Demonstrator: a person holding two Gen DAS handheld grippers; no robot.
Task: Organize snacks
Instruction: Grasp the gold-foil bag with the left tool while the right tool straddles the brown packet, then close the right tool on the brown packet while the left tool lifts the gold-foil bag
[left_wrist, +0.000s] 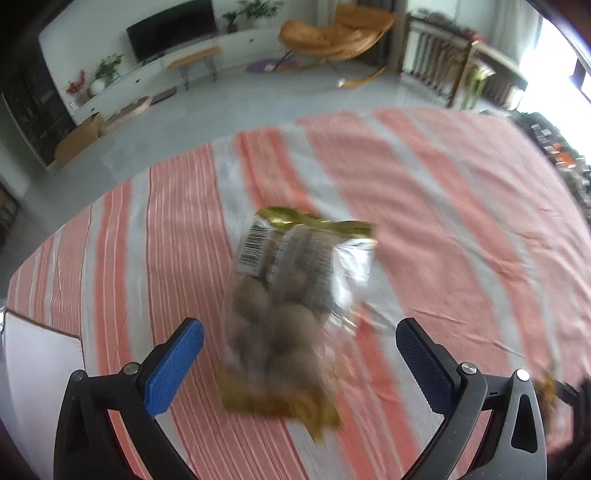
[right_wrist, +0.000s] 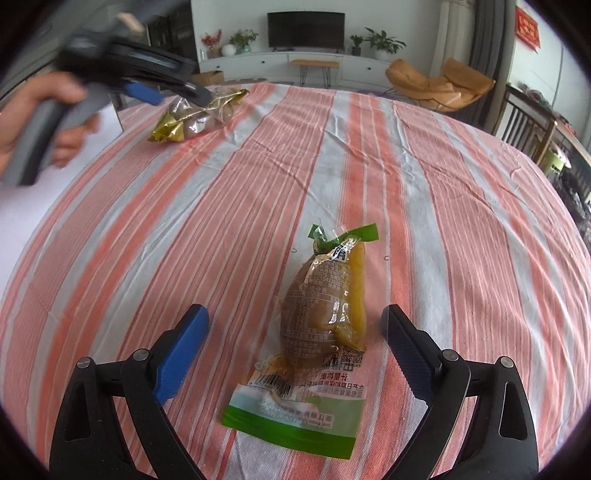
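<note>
- Lying on the striped cloth (right_wrist: 424, 177) are two snack packs: one green pack (right_wrist: 317, 332), one gold pack (right_wrist: 199, 114).
- Right gripper (right_wrist: 295, 347) is gaping wide around the green pack, pads not touching it.
- Left gripper (left_wrist: 299, 362) is hovering wide open over the gold pack, gripping nothing.

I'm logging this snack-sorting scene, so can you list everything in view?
Gold snack pack: one, gold and clear with brown balls, on cloth under left claw.
Green snack pack: one, green and clear with yellow-brown food, on cloth between right claw's fingers, untouched.
Tablecloth: one, orange and grey striped.
White box: one, table's left edge.
Television: one, black, far wall.
Lounge chair: one, orange.
Left claw: open.
Right claw: open.
Hand: one, holding left claw.
</note>
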